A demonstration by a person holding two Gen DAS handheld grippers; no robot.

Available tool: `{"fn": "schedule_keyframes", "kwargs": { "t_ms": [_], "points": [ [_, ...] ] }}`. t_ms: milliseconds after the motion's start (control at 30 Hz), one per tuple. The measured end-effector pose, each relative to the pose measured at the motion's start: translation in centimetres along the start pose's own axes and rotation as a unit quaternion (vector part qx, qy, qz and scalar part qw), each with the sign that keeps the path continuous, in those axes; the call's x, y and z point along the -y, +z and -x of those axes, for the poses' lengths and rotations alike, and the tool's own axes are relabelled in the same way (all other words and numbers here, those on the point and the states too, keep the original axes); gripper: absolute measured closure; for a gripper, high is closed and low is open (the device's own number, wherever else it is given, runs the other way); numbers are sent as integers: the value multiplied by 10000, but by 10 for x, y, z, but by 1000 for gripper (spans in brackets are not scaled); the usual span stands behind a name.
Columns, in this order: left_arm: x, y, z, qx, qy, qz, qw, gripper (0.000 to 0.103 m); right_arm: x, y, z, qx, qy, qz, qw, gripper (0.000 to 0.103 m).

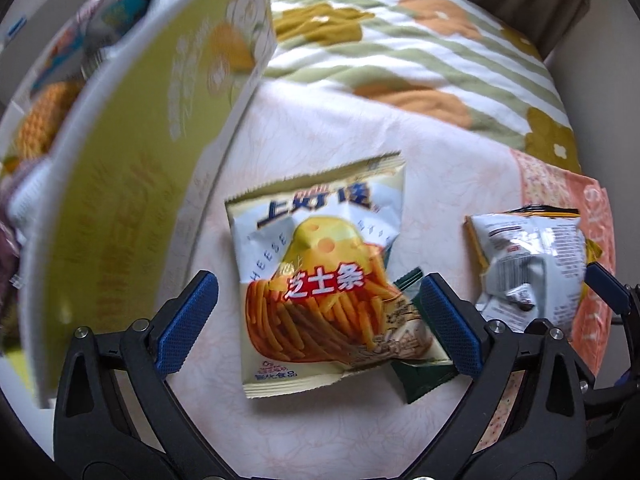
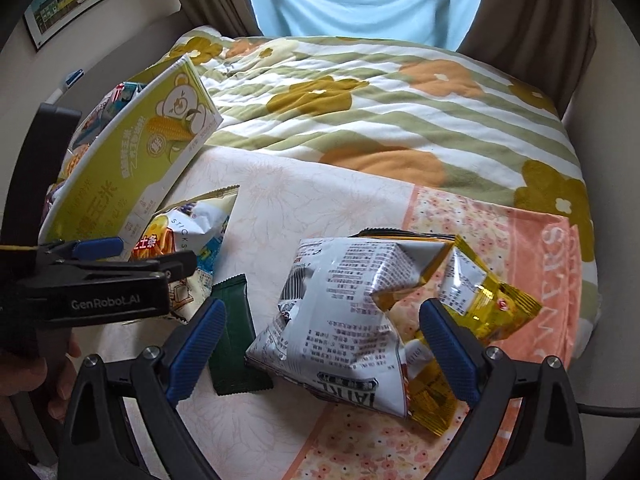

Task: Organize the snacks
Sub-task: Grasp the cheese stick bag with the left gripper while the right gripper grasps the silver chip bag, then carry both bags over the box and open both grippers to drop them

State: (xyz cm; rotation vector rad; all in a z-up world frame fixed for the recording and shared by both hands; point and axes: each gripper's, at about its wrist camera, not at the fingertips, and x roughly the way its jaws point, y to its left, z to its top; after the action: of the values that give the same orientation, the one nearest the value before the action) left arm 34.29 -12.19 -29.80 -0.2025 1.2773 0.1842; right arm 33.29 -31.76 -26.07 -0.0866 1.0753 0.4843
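A cheese-stick snack bag (image 1: 326, 284) lies on the pale bed cover, between the fingers of my open left gripper (image 1: 318, 322), which hovers over it. A dark green packet (image 1: 420, 372) pokes out from under its right side. In the right wrist view my open right gripper (image 2: 322, 350) straddles a crumpled white-and-yellow snack bag (image 2: 352, 320). The green packet (image 2: 234, 336) lies just left of it. The left gripper (image 2: 120, 256) shows there from the side over the cheese bag (image 2: 192, 224).
A yellow-green cardboard box (image 1: 132, 160) holding several snack packs stands at the left, also in the right wrist view (image 2: 132, 160). A flowered quilt (image 2: 380, 112) covers the bed behind. An orange patterned cloth (image 2: 520, 280) lies at the right. Curtains and a window are beyond.
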Motion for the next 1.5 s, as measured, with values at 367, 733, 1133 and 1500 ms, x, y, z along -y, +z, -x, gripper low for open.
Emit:
{"fn": "schedule_keyframes", "kwargs": {
  "t_ms": [367,733,1133,1500],
  "points": [
    [-17,-6,-32,-351,-431,320,9979,27,-3,5,-24,-213,163,60,9996,7],
    [-17,-10,-10,17,-160,-102,9998,41,-16,8,-42,-413,135,143,9990,17],
    [-22,-14,22,392,-199,-346,9984,42,-14,0,-40,-463,255,-294,9982,44],
    [-16,-21,74,818,-444,-642,9936,42,-21,0,15,11,80,-328,9994,48]
  ]
}}
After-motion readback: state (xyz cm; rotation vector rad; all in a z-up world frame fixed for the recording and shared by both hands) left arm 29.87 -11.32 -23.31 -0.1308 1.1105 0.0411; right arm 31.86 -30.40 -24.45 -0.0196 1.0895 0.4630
